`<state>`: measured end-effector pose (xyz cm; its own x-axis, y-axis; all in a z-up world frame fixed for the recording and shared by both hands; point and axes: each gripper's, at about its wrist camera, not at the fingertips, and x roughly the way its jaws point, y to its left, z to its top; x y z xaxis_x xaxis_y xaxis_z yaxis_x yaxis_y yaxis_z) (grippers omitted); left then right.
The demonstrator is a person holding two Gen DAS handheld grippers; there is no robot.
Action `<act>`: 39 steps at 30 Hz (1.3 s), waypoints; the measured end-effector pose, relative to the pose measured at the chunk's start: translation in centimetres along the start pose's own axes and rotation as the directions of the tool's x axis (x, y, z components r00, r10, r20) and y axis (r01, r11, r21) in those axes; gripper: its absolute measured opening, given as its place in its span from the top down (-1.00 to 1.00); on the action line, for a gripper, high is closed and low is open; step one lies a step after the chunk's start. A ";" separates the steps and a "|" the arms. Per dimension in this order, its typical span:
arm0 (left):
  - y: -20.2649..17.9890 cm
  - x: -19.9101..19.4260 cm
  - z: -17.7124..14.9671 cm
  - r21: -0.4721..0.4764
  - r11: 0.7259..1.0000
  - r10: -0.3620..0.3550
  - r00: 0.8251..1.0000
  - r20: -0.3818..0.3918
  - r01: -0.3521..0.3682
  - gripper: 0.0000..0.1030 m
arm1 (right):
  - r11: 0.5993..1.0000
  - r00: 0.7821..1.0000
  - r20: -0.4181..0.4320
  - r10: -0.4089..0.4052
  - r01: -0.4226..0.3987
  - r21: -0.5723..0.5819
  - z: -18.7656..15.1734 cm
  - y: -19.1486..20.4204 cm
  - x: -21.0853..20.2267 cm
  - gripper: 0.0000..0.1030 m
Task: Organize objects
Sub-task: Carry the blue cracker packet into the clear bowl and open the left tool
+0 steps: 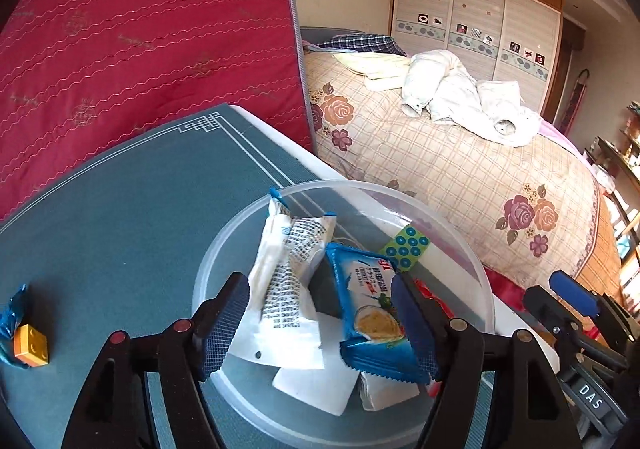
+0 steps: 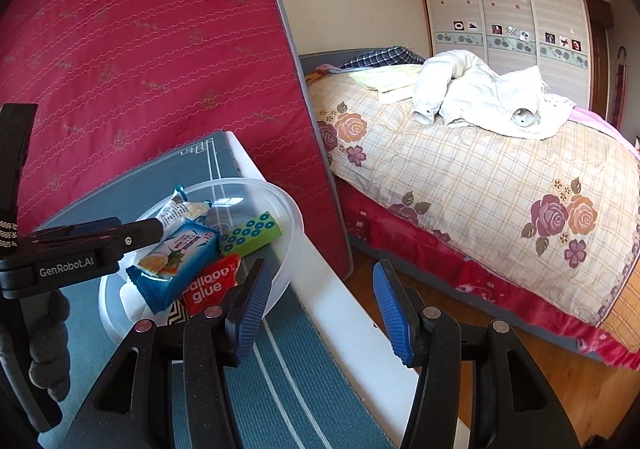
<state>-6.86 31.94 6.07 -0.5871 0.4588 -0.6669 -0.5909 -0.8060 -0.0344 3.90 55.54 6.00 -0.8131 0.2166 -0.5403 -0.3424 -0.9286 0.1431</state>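
A clear plastic bowl (image 1: 460,249) sits on the teal mat (image 1: 120,217) at the table's right edge. It holds a blue cracker packet (image 1: 372,313), a white snack packet (image 1: 288,273), a green dotted block (image 1: 406,247) and a red "balloon glue" packet (image 2: 212,283). My left gripper (image 1: 320,325) is open above the bowl, its pads on either side of the packets. My right gripper (image 2: 320,309) is open and empty just right of the bowl (image 2: 288,233), over the table's white edge. A yellow brick (image 1: 31,345) on a blue wrapper lies far left.
A red mattress (image 1: 140,29) leans upright behind the table. A bed with a floral cover (image 2: 480,177) and white clothes (image 2: 480,97) stands to the right, across a strip of wooden floor (image 2: 540,381). Wardrobes line the far wall.
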 end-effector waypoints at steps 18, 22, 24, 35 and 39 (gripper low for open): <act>0.2 -1.6 -3.5 0.013 0.998 0.057 0.998 0.000 -0.057 -0.75 | 0.999 1.000 0.007 0.024 -0.024 -0.045 -0.7 1.8 -0.9 -0.06; -0.4 -0.7 -3.5 0.029 0.997 0.072 0.997 -0.013 -0.072 -0.75 | 0.999 1.000 0.006 0.027 -0.027 -0.042 -0.8 1.7 -0.9 -0.07; -0.4 -0.1 -3.3 0.030 0.996 0.081 0.996 -0.021 -0.080 -0.75 | 0.999 1.000 0.006 0.029 -0.029 -0.041 -0.7 1.6 -0.9 -0.07; -0.4 1.0 -2.6 0.028 0.992 0.123 0.992 -0.014 -0.123 -0.78 | 0.999 1.000 0.002 0.027 -0.027 -0.046 -0.9 1.8 -0.8 -0.07; -0.1 0.0 -3.0 0.021 0.993 0.118 0.993 -0.005 -0.118 -0.78 | 0.998 1.000 0.005 0.024 -0.024 -0.051 -0.8 1.9 -0.9 -0.07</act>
<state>-5.19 30.91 3.84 -0.6501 0.3586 -0.6699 -0.5292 -0.8463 0.0605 4.38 53.29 6.09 -0.8236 0.1954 -0.5324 -0.2981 -0.9478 0.1132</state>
